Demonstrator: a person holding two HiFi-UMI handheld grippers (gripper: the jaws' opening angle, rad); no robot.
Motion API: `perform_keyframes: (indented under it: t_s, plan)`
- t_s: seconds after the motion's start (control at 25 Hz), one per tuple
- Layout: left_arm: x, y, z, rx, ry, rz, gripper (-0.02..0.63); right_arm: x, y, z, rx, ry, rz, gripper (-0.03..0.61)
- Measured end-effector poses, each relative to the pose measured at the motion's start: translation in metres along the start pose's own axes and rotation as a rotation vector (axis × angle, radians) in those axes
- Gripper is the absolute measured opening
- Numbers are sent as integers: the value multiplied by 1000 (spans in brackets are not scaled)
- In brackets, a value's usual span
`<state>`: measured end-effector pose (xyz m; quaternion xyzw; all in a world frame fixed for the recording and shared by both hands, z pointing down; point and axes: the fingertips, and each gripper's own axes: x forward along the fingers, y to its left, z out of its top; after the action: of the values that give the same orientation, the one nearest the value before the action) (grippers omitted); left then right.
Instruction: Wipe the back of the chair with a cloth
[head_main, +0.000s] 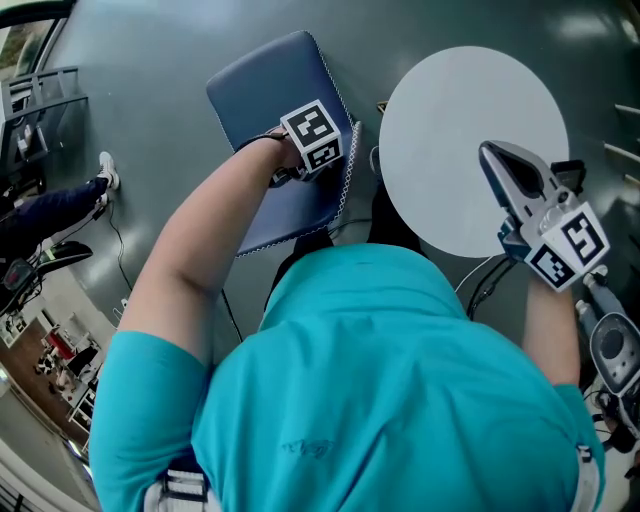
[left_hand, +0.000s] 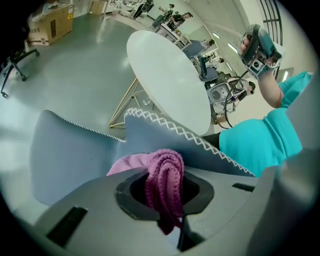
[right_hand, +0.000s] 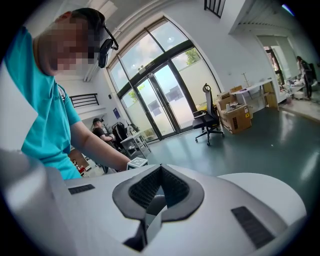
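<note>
The blue padded chair with white zigzag stitching along its edge stands in front of me. My left gripper rests against its padding, mostly hidden under the marker cube. In the left gripper view this gripper is shut on a magenta knitted cloth, bunched between the jaws and pressed onto the blue-grey chair surface. My right gripper is held up over the round table, away from the chair. Its jaws meet with nothing between them.
A white round table on thin metal legs stands right beside the chair. Another person's legs are at the far left. Cables and equipment lie at the right. A black office chair and cardboard boxes stand far off.
</note>
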<state>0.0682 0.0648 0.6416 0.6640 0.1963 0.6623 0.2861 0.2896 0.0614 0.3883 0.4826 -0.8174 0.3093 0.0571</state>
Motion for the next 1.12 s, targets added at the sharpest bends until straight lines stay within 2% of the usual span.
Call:
perform_keyframes:
  t_s: [0.32, 0.52, 0.68, 0.76, 0.84, 0.92, 1.12]
  plan:
    - [-14, 10, 27, 54, -37, 22, 58, -2, -4, -4, 3, -7, -9, -9]
    - [-28, 22, 45, 70, -112, 66, 58, -1, -3, -4, 2, -7, -6, -9]
    - [-55, 34, 62, 5, -258, 103, 58, -1, -1, 2, 1, -13, -5, -9]
    - [-73, 41, 59, -38, -300, 129, 58, -2, 0, 6, -3, -19, 1, -9]
    - [-92, 50, 41, -74, -301, 170, 58, -2, 3, 12, -11, -26, 10, -9]
    - [-110, 59, 9, -106, -268, 229, 58, 0, 8, 21, -22, -30, 25, -9]
    - [-135, 112, -101, -174, -156, 332, 58, 44, 28, 39, -60, 3, 59, -9]
